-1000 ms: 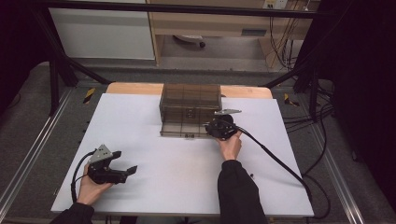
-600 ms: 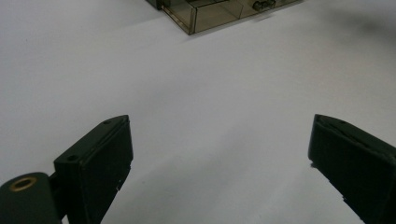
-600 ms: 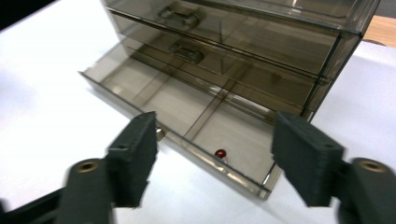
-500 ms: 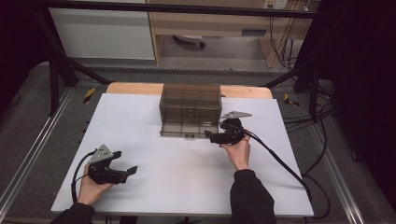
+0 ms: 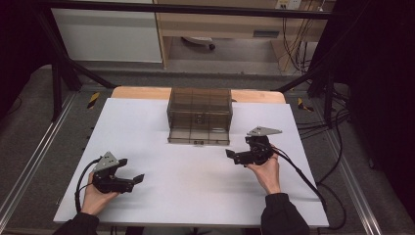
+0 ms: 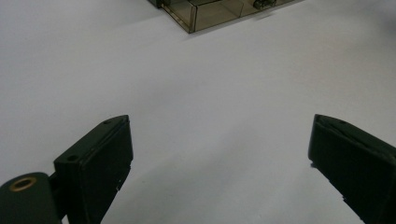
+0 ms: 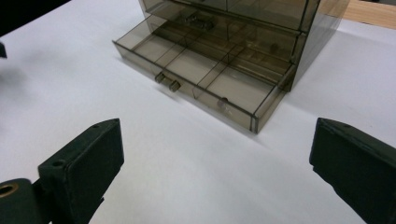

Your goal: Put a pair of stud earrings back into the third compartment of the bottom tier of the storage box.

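Note:
A smoky transparent drawer box (image 5: 199,105) stands at the table's far middle, its bottom drawer (image 5: 198,136) pulled out toward me. In the right gripper view that drawer (image 7: 201,70) shows divided compartments and a small front handle (image 7: 167,81). My right gripper (image 5: 234,155) hovers open, in front of and to the right of the drawer, nothing between its jaws (image 7: 215,158). Open and empty too, my left gripper (image 5: 131,170) rests low at the near left of the table; in its own view (image 6: 219,154) the drawer's corner (image 6: 210,11) lies far ahead.
The white table top (image 5: 195,196) spreads wide between the two hands. A wooden strip (image 5: 134,92) runs along its far edge behind the box. Black cables (image 5: 298,171) trail from the right gripper toward the near right edge.
My right gripper has drawn back from the drawer's front right corner, toward me and a little to the right. The drawer stays pulled out as before. The left gripper has not moved.

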A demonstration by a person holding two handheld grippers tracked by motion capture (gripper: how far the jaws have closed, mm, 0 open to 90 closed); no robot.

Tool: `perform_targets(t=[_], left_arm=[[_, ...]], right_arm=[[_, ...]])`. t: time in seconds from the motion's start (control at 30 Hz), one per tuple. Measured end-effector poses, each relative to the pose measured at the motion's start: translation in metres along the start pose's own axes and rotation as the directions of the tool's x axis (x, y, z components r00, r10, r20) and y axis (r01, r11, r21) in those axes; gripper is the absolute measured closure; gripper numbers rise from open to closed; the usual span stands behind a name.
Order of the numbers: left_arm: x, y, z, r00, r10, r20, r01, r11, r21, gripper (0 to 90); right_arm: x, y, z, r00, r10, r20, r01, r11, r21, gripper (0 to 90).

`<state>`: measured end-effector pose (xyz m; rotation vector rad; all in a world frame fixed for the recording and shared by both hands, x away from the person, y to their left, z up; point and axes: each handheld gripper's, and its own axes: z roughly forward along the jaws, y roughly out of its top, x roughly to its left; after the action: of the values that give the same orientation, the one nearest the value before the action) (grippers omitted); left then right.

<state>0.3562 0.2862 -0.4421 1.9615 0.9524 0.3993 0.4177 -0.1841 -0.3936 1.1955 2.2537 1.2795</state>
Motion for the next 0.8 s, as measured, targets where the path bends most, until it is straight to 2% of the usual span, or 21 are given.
perform_targets(t=[0.1,0.4,0.8], left_arm=[[0.0,0.0,0.0,1.0,0.0,0.0,0.0,1.0,0.0,6.3],[-0.001,0.0,0.001,1.0,0.001,-0.003,-0.001,1.0,0.004,6.2],[-0.001,0.0,0.0,1.0,0.005,-0.004,-0.005,1.0,0.003,6.2]], right_arm=[[-0.003,-0.01,-0.012,1.0,-0.003,-0.004,0.003,1.0,-0.008,2.6],[-0.009,-0.038,-0.029,0.9999,0.0,0.011,0.0,0.9998,0.018,2.6],[-0.022,-0.076,-0.053,0.9985,0.046,0.029,-0.047,0.9985,0.028,3.1]])
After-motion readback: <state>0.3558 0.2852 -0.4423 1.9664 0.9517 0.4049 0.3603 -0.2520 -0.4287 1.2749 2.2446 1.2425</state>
